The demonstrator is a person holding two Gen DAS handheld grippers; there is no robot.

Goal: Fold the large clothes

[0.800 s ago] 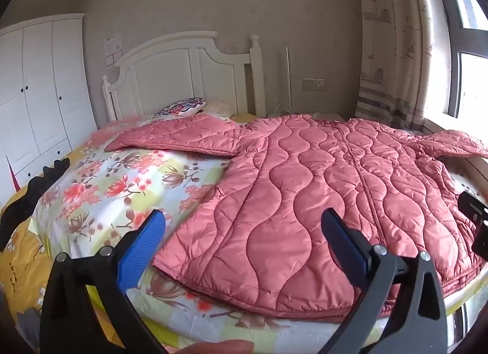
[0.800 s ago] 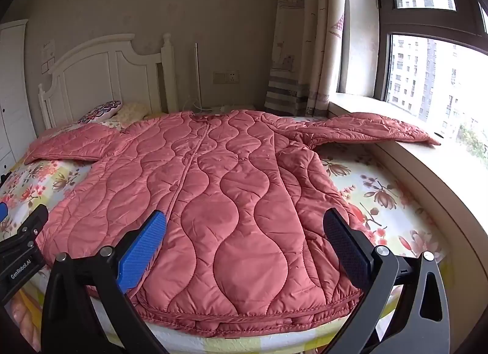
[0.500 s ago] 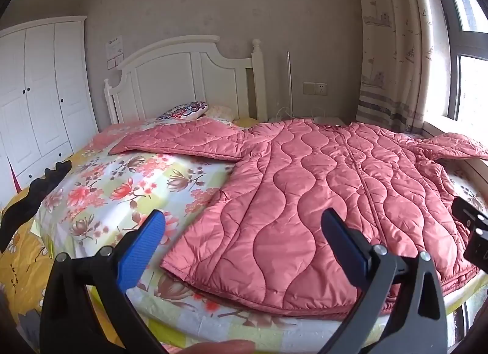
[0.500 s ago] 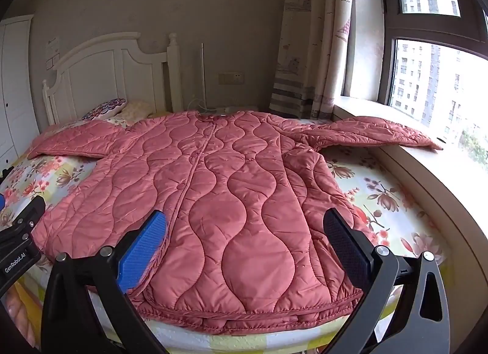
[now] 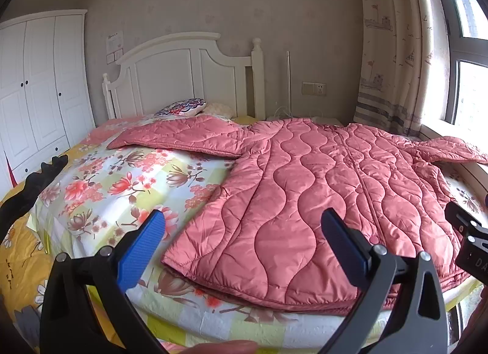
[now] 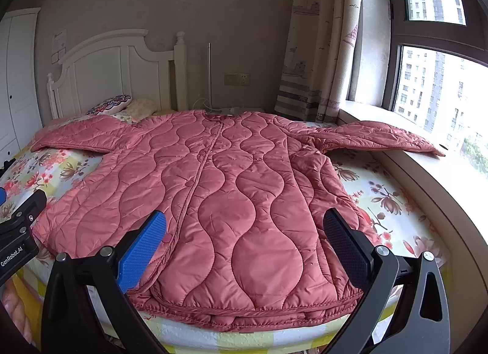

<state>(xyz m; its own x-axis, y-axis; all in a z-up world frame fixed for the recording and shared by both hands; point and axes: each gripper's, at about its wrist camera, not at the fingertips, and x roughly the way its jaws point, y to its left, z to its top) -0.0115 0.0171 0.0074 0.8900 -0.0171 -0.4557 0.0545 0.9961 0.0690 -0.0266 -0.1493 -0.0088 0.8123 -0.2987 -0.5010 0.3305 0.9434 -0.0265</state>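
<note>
A pink quilted coat [image 5: 305,195] [image 6: 225,195] lies flat, front up, on the floral bed [image 5: 122,183], sleeves spread to both sides. Its hem is at the near edge of the mattress. One sleeve [image 6: 381,137] reaches onto the window sill. My left gripper [image 5: 242,244] hovers open above the coat's near left hem corner, nothing between its blue pads. My right gripper [image 6: 244,244] hangs open over the near right part of the hem, touching nothing. Each gripper's body shows at the edge of the other's view.
A white headboard [image 5: 183,76] and pillows [image 5: 183,106] stand at the far end. A white wardrobe [image 5: 39,85] is on the left, a curtain [image 6: 320,48] and window sill [image 6: 427,171] on the right. A black garment [image 5: 33,186] lies at the bed's left edge.
Both grippers have drawn back and up a little from the coat, so its hem sits further from the fingers. The jaws stayed open.
</note>
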